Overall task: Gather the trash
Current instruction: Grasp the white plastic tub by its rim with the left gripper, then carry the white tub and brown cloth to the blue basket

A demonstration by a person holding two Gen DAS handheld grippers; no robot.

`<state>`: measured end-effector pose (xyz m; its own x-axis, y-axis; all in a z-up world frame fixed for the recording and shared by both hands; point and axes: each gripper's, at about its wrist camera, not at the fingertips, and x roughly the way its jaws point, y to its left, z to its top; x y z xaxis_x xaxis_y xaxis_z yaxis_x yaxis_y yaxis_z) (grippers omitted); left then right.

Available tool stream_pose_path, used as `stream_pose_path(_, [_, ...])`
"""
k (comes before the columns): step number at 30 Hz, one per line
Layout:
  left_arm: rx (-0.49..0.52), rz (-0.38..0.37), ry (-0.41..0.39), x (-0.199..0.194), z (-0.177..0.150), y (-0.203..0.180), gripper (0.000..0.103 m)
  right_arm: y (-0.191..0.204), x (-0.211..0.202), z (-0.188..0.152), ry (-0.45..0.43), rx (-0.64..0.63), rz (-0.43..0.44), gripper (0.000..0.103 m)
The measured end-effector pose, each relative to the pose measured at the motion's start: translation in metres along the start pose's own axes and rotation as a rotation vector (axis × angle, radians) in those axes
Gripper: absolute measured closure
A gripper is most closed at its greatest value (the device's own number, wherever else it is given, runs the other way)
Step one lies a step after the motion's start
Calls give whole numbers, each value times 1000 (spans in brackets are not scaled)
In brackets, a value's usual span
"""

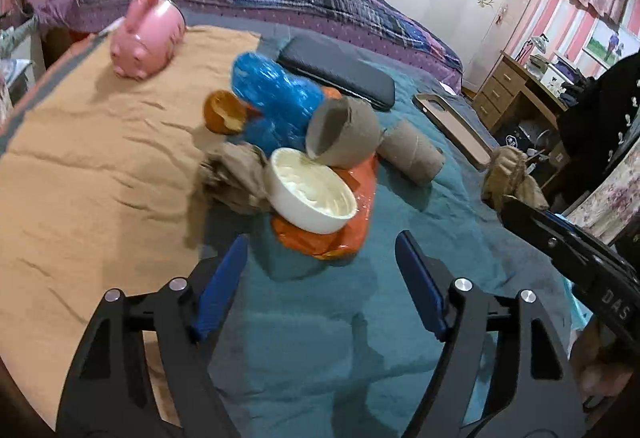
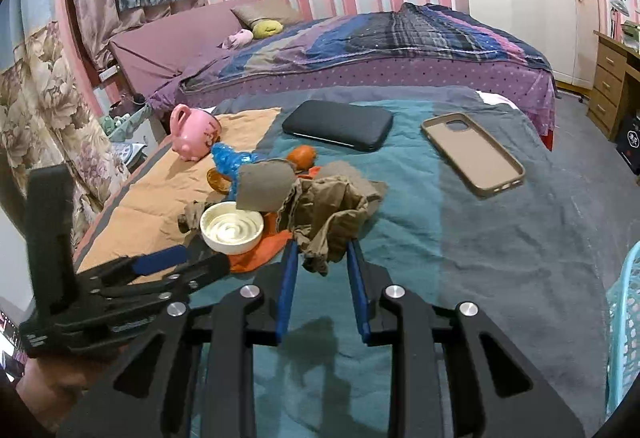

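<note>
We had the right gripper (image 2: 322,270) clenched on a crumpled brown paper wad (image 2: 326,214), lifted clear of the teal blanket (image 2: 460,238) at the right of the pile. The left gripper (image 1: 320,278) was released, nothing between its jaws, aimed at the white bowl (image 1: 310,194) just ahead of its fingertips.

The rest of the trash was heaped mid-bed: bowl on an orange plastic bag (image 1: 320,238), blue plastic bag (image 1: 272,94), two cardboard tubes (image 1: 344,132), another brown paper wad (image 1: 236,178), an orange peel cup (image 1: 224,112). The pink piggy bank (image 1: 146,34), black case (image 1: 340,72) and phone case (image 2: 474,154) looked like keepers.

Our read: mid-collection, one piece in hand. Next, carry the wad right to the light-blue basket (image 2: 624,318) and release. The left needs a rim grip on the bowl; the tube leaning on it may topple.
</note>
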<state>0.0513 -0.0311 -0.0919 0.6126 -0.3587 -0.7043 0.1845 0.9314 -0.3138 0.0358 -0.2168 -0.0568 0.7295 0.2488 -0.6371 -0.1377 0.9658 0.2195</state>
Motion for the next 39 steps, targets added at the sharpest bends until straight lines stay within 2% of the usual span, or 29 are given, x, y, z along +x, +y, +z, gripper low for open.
stream_pose_path(10, [-87, 39, -30, 17, 10, -1, 29, -17, -9, 1, -12, 11, -4, 77])
stream_pose_path(12, [-103, 37, -38, 18, 12, 0, 37, -23, -11, 0, -14, 19, -17, 77])
stream_pose_path(14, [-112, 27, -32, 20, 14, 0, 64, -28, -15, 0, -20, 30, -21, 77])
stream_pose_path(15, [-117, 22, -32, 20, 14, -1, 69, -29, -16, -1, -21, 32, -22, 77])
stream_pose_path(16, [-118, 19, -31, 19, 14, -1, 77, -31, -18, -1, -23, 31, -24, 77])
stream_pose_path(18, [-121, 2, -36, 17, 14, -2, 82, -34, -21, -3, -23, 28, -28, 77])
stream_pose_path(20, [-106, -9, -48, 11, 14, -6, 91, -37, -24, -4, -27, 31, -31, 77])
stream_pose_path(27, [-80, -24, -79, -2, 10, -13, 92, -44, -31, -4, -43, 44, -31, 77])
stream_pose_path(33, [-57, -31, -163, -31, 14, -22, 92, -45, -45, -4, -78, 34, -27, 77])
stream_pose_path(39, [14, -63, -224, -55, 16, -48, 92, -49, -66, -7, -117, 12, -39, 77])
